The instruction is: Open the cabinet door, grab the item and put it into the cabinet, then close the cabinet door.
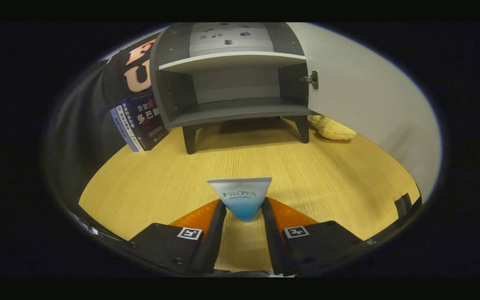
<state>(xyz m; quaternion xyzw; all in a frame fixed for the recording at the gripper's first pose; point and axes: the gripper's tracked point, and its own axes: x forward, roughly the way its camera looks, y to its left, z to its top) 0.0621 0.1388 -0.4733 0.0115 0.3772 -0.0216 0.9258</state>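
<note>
The cosmetic tube stands cap-down between the gripper fingers, its long axis upright, both fingers pressing its sides. Straight ahead, well beyond them across the wooden table, the cabinet waits, door swung open.

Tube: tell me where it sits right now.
In the gripper view, the tube stands cap-down on the wooden table between the gripper fingers, with the open cabinet beyond it.
</note>
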